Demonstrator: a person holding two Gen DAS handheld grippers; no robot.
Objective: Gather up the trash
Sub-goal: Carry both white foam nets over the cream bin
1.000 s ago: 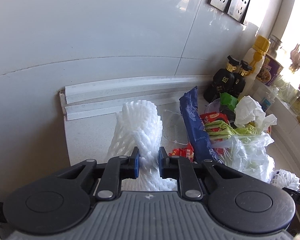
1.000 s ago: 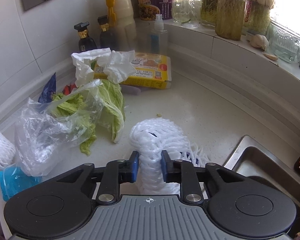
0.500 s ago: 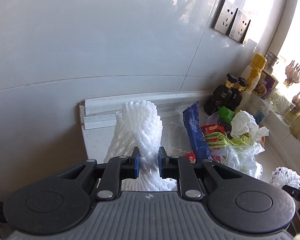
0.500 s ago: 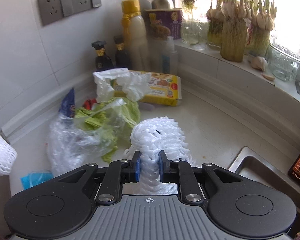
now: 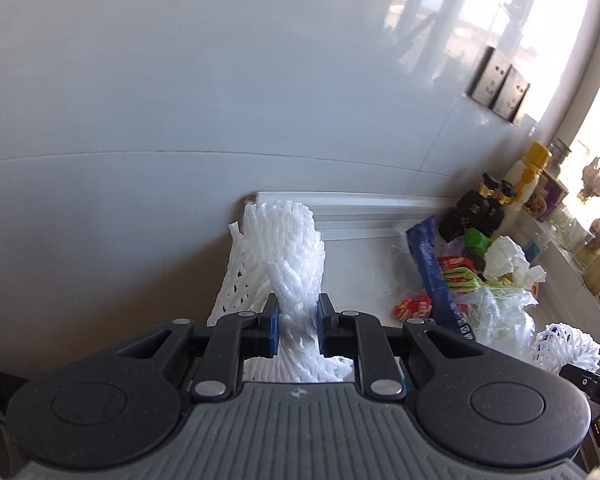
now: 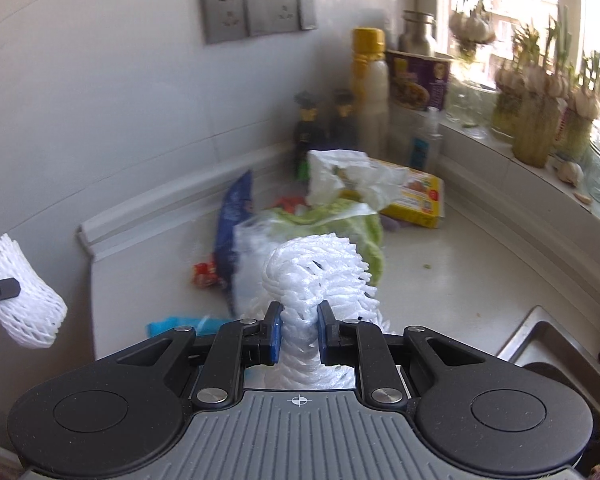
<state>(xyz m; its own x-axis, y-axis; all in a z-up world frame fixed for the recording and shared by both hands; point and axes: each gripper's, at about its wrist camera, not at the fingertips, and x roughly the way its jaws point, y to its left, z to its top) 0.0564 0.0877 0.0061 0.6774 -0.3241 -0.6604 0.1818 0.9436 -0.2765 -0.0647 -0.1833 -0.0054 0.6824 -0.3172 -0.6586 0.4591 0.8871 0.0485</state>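
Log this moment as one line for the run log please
left gripper: shut on foam net | right gripper: shut on second foam net | both nets off counter | trash pile uncollected

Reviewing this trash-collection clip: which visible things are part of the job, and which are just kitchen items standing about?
Job:
left gripper with foam net
right gripper with second foam net
blue wrapper
clear plastic bag

Standing about:
dark bottles
wall sockets
sprouting garlic
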